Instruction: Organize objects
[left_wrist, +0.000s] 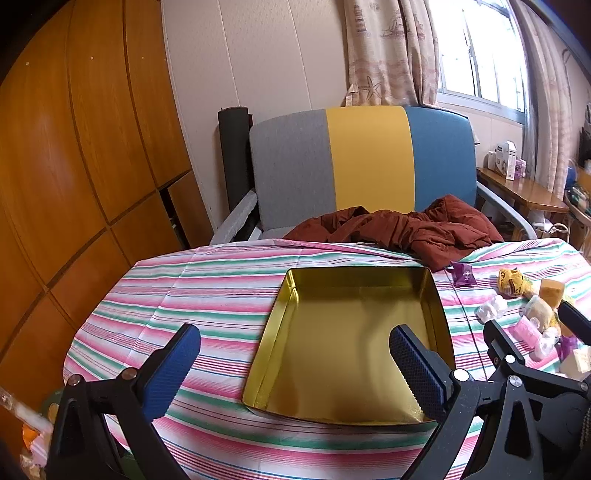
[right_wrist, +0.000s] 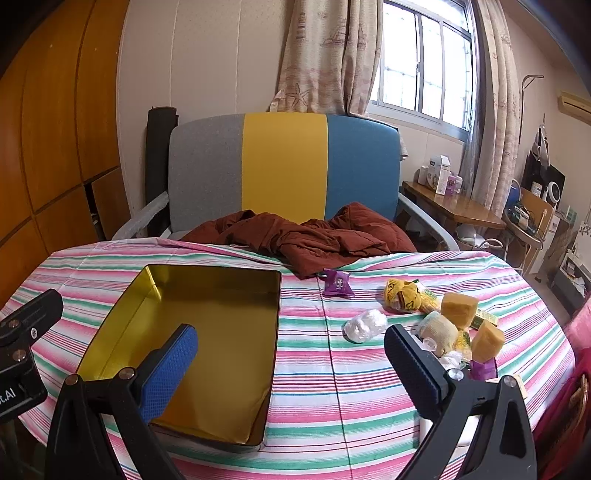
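An empty gold tin box (left_wrist: 354, 332) lies open on the striped tablecloth; it also shows in the right wrist view (right_wrist: 207, 321). To its right lie several wrapped snacks: a purple packet (right_wrist: 337, 283), a yellow wrapper (right_wrist: 402, 295), a white packet (right_wrist: 364, 325), orange-brown blocks (right_wrist: 458, 308) and a pale roll (right_wrist: 439, 328). My left gripper (left_wrist: 295, 354) is open and empty, held over the box's near left side. My right gripper (right_wrist: 291, 354) is open and empty, above the cloth between the box and the snacks.
A rust-brown garment (right_wrist: 306, 236) lies over the table's far edge, close to the box's far right corner. A grey, yellow and blue chair (right_wrist: 284, 166) stands behind it. A wooden wardrobe (left_wrist: 74, 166) is at the left, a side table (right_wrist: 454, 206) at the right.
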